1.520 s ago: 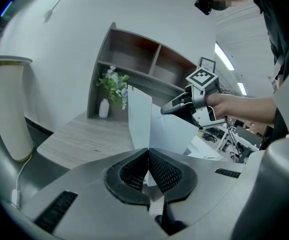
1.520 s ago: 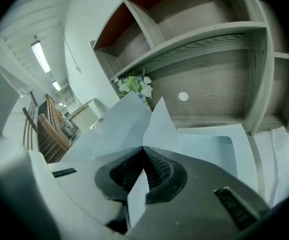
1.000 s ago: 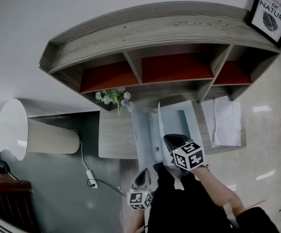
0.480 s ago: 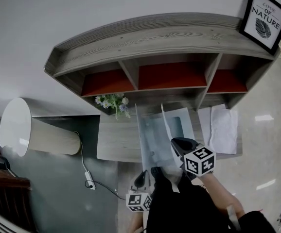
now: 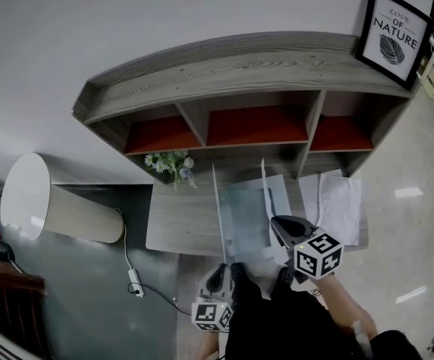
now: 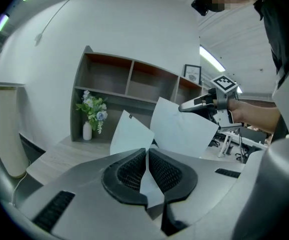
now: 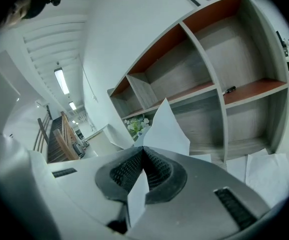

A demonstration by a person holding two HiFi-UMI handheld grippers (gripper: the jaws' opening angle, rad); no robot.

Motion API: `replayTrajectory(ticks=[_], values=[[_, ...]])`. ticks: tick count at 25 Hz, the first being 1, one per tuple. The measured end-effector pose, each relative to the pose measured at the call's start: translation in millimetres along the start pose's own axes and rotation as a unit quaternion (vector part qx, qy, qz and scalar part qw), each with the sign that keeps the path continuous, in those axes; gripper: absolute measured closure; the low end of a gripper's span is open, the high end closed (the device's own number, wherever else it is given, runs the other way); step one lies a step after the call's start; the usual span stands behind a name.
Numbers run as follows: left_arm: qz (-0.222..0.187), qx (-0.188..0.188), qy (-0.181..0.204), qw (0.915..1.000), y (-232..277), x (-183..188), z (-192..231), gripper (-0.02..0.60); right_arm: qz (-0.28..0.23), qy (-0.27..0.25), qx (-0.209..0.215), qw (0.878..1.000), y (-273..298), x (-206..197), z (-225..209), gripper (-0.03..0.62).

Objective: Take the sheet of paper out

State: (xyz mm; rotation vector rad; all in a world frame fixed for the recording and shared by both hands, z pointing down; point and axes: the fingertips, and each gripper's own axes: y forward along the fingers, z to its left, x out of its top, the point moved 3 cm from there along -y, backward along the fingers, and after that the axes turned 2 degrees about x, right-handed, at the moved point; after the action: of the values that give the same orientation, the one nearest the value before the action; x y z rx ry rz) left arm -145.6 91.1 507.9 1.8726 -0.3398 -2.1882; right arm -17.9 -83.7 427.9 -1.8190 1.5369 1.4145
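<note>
The left claw [image 6: 147, 153] is clamped on a pale folder flap [image 6: 128, 135], and the sheet of paper [image 7: 167, 129] is pinched by the right claw [image 7: 142, 153]. Both are held upright, side by side, above the table's [image 5: 179, 227] front edge.

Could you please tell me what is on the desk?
On the desk, a vase of flowers stands at left rear and white paper lies at right; sheets in the left gripper and right gripper hide the middle.
</note>
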Motion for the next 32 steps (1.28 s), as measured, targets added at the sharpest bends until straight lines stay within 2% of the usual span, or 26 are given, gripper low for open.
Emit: replayTrajectory(ticks=[5, 14, 20, 32], values=[[-0.021, -0.012, 0.006, 0.9997, 0.6, 18.7, -16.8, 0.568, -0.015, -0.007, 0.002, 1.000, -15.9, 8.8, -0.7, 0.582], [-0.083, -0.033, 0.013, 0.9959, 2.7, 71.9, -44.0, 0.568, -0.042, -0.025, 0.002, 0.999, -43.4, 24.0, 3.3, 0.582], [-0.094, -0.039, 0.008, 0.9948, 16.6, 101.9, -60.9, 0.569, -0.069, -0.042, 0.006, 0.997, -63.8, 39.5, 9.5, 0.582], [-0.110, -0.074, 0.032, 0.9906, 51.5, 163.9, -96.1, 0.569, -0.117, -0.098, 0.012, 0.988, -103.8, 76.5, 15.0, 0.582]])
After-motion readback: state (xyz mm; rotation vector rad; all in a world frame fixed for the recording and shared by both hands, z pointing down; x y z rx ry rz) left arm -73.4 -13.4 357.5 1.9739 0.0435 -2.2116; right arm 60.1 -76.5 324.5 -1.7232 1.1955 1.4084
